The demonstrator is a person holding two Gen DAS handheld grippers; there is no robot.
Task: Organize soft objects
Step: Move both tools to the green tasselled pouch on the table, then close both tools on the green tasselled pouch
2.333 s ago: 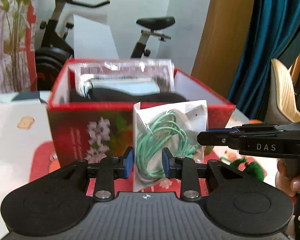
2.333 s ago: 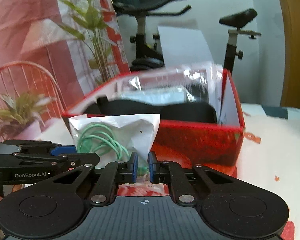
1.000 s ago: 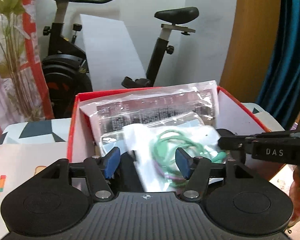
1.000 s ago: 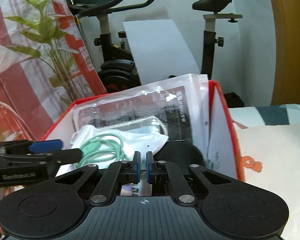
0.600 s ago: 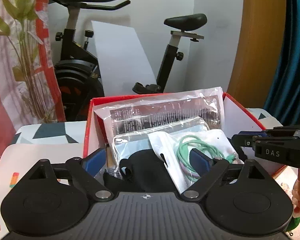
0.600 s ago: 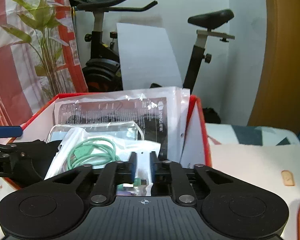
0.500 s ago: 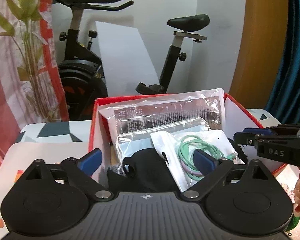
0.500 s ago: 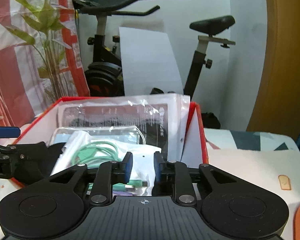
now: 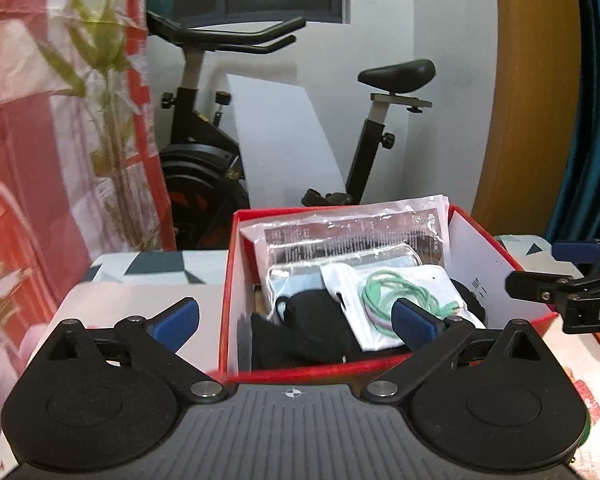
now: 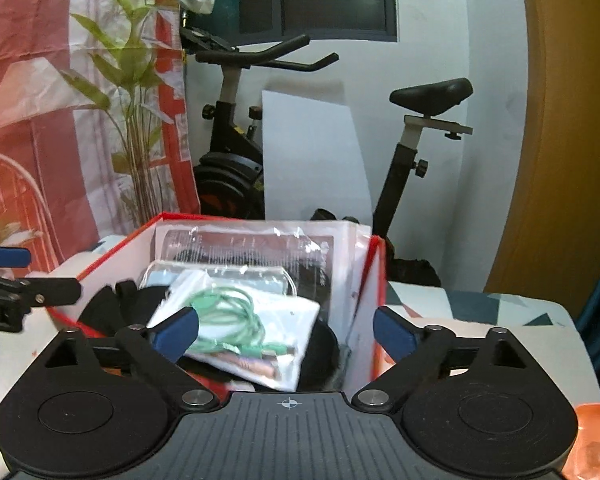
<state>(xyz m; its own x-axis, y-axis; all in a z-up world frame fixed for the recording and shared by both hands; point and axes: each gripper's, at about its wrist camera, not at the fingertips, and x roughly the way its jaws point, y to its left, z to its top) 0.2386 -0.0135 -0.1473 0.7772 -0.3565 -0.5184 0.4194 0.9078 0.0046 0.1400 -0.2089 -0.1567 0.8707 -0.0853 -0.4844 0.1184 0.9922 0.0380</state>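
Observation:
A white pouch (image 9: pixel 380 292) (image 10: pixel 252 332) holding a coiled green cable lies free in the red box (image 9: pixel 228 288) (image 10: pixel 376 280), on top of black fabric (image 9: pixel 308 328) and in front of clear plastic packets (image 9: pixel 348 236). My left gripper (image 9: pixel 295 322) hovers in front of and above the box; its jaws are opening wide, and no pad touches the pouch. My right gripper (image 10: pixel 285 335) is likewise opening, with the pouch lying below and beyond its pads, untouched. Each gripper shows at the edge of the other's view: the right one (image 9: pixel 572 292), the left one (image 10: pixel 16 284).
The box stands on a table with a patterned cloth (image 9: pixel 140 272). Behind it are an exercise bike (image 9: pixel 204 152), a leaning white board (image 9: pixel 284 136), a plant-print banner (image 10: pixel 80 120), a wooden panel (image 10: pixel 560 160) and a blue curtain (image 9: pixel 596 120). An orange object (image 10: pixel 592 432) lies at the near right.
Both grippers let go of the pouch, which dropped into the box. Their jaws spread wide, and both drew back and rose away from the box.

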